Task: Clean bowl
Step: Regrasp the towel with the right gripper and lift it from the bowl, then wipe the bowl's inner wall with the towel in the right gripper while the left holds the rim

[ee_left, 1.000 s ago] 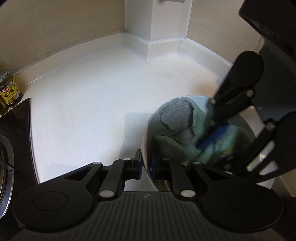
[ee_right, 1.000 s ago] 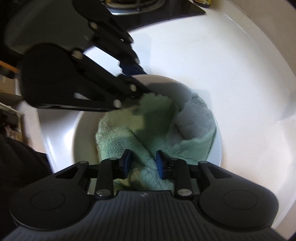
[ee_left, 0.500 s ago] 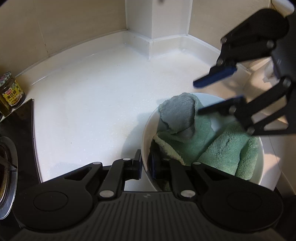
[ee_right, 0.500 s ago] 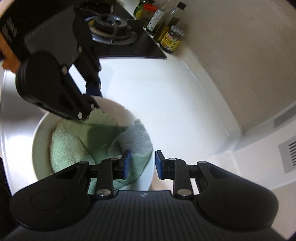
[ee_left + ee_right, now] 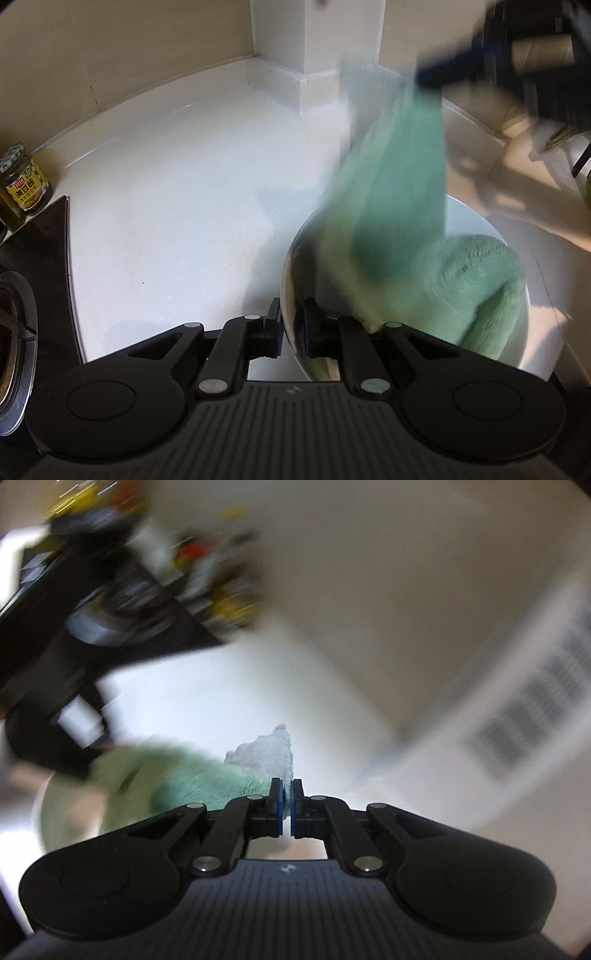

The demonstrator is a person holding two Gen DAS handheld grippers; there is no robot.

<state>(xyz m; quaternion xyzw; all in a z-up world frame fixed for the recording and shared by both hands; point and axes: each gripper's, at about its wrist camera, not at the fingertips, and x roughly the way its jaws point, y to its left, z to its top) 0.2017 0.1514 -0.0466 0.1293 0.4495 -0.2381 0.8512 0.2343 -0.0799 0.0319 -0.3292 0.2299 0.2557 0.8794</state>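
A white bowl [image 5: 526,314] sits on the counter at lower right in the left wrist view. Its near rim stands between the fingers of my left gripper [image 5: 291,326], whose jaws are opening slightly while the pads still touch the rim. A green and grey cloth [image 5: 399,177] rises blurred out of the bowl, its lower end still inside. My right gripper [image 5: 287,805] is shut on the cloth's [image 5: 264,757] pale grey corner, which sticks out past the pads. In the left wrist view that right gripper [image 5: 432,79] hangs blurred at top right, above the bowl.
The white countertop [image 5: 177,221] runs back to a wall corner [image 5: 314,40]. A jar with a yellow label [image 5: 24,181] stands at far left beside a black hob [image 5: 37,266]. A person's forearm [image 5: 535,199] crosses the right side. A wall vent [image 5: 535,701] shows blurred.
My right gripper came out of the bowl, closed on the cloth's grey corner and swung up with it, so the cloth now hangs stretched above the bowl. The left gripper stayed at the rim.
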